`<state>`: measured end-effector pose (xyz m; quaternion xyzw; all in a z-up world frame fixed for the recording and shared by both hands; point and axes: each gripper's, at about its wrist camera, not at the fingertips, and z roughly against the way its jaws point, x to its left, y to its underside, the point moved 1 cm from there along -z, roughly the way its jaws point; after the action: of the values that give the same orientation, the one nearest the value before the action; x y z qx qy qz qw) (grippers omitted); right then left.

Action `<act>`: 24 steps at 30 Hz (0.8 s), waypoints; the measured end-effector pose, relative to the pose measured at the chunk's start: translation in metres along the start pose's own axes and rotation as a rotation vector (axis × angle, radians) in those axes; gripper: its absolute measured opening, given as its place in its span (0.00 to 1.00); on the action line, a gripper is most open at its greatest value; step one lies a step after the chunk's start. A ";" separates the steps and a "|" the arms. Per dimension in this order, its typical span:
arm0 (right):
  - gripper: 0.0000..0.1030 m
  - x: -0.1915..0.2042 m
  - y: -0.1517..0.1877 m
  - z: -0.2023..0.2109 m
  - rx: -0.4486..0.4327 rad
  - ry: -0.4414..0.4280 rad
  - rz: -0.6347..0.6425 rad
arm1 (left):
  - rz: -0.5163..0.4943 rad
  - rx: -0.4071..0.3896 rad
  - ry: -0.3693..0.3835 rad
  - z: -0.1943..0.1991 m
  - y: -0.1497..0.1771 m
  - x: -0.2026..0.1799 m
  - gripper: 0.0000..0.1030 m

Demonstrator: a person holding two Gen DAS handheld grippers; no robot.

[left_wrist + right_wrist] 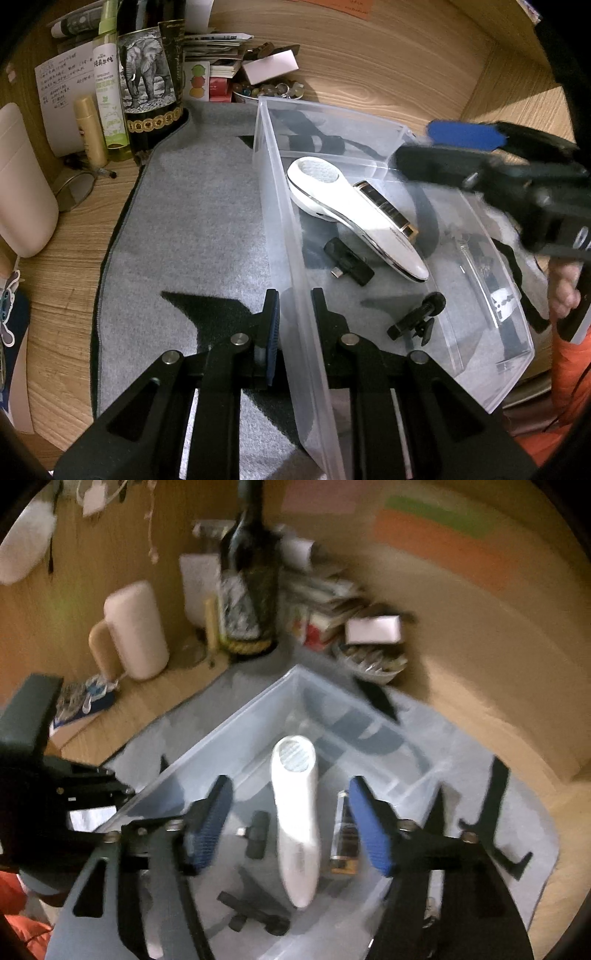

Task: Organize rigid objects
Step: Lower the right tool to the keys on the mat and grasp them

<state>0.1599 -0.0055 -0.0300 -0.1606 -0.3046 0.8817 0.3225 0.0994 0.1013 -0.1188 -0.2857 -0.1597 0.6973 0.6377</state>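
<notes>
A clear plastic bin (275, 206) (221, 731) stands on a grey mat. In it lie a white handheld device (354, 218) (297, 819), a small black plug adapter (349, 262) (255, 834) and a black clip piece (417, 319) (255, 912). My left gripper (294, 299) is shut on the bin's near left wall, one finger inside and one outside. My right gripper (291, 808) hovers over the bin, open, its blue pads well apart on either side of the white device and not touching it. In the left wrist view the right gripper (436, 147) is blurred above the bin's far right corner.
The grey mat (192, 229) covers a wooden desk. Behind it stand a dark bottle with an elephant label (147, 81), a green spray bottle (110, 92), a pale container (22, 184), stacked papers and a bowl of beads (269, 90). A hand (565, 291) holds the right gripper.
</notes>
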 end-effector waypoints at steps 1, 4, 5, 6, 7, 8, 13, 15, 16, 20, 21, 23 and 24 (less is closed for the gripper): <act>0.65 -0.006 0.000 0.007 -0.013 0.012 -0.014 | -0.001 0.000 0.000 0.000 0.000 0.000 0.16; 0.65 -0.024 0.003 0.020 -0.034 0.043 -0.055 | -0.002 0.001 -0.003 0.000 0.000 -0.001 0.16; 0.65 -0.030 0.004 0.024 -0.042 0.057 -0.067 | -0.002 0.001 -0.001 0.000 0.000 0.000 0.15; 0.65 -0.037 0.007 0.028 -0.046 0.070 -0.080 | -0.002 0.000 -0.001 0.000 0.000 0.000 0.15; 0.65 -0.043 0.010 0.032 -0.048 0.083 -0.094 | -0.002 0.000 -0.002 0.000 0.000 0.000 0.15; 0.65 -0.052 0.014 0.036 -0.048 0.099 -0.112 | -0.003 -0.002 -0.002 0.001 0.000 -0.001 0.15; 0.65 -0.076 0.038 0.039 -0.010 0.158 -0.161 | -0.004 -0.009 -0.008 0.004 -0.001 -0.001 0.15; 0.65 -0.086 0.052 0.031 0.032 0.174 -0.179 | -0.004 -0.008 -0.011 0.004 -0.001 -0.001 0.15; 0.65 -0.090 0.056 0.029 0.045 0.176 -0.184 | -0.004 -0.007 -0.013 0.005 0.000 -0.001 0.15; 0.65 -0.101 0.081 0.012 0.121 0.158 -0.216 | -0.003 -0.002 -0.021 0.004 0.000 -0.002 0.15; 0.65 -0.102 0.086 0.009 0.134 0.149 -0.223 | -0.003 0.000 -0.023 0.003 0.000 -0.002 0.15; 0.65 -0.101 0.095 -0.001 0.169 0.129 -0.227 | -0.003 0.001 -0.027 0.003 0.000 -0.003 0.15; 0.67 -0.100 0.098 -0.004 0.180 0.127 -0.224 | -0.003 0.002 -0.028 0.003 0.000 -0.003 0.15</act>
<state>0.1896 -0.1295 -0.0874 -0.1515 -0.2193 0.8521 0.4504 0.0982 0.0989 -0.1159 -0.2750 -0.1684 0.7005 0.6367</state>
